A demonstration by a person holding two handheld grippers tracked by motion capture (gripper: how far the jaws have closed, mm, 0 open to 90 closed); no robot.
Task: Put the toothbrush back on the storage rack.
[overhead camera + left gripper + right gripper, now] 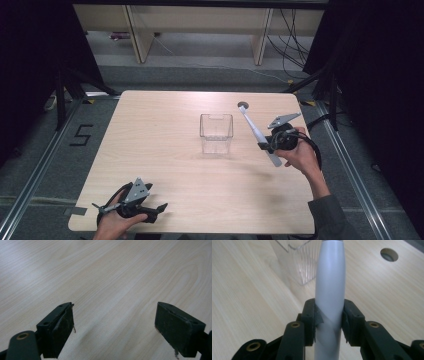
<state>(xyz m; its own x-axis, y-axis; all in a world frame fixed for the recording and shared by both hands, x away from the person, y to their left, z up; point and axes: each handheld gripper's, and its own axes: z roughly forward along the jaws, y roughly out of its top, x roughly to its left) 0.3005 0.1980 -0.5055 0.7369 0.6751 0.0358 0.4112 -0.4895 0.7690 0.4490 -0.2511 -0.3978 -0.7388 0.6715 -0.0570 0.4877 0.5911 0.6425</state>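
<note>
Resting at the near edge of the table, the left gripper has its jaws spread wide with bare wood between them. One grey handled utensil is clamped between the pads of the right gripper, held slantwise above the table just right of the single clear plastic container. The right gripper view adds the ribbed container wall (its top cut off) and one round hole; the utensil's far end is hard to make out.
</note>
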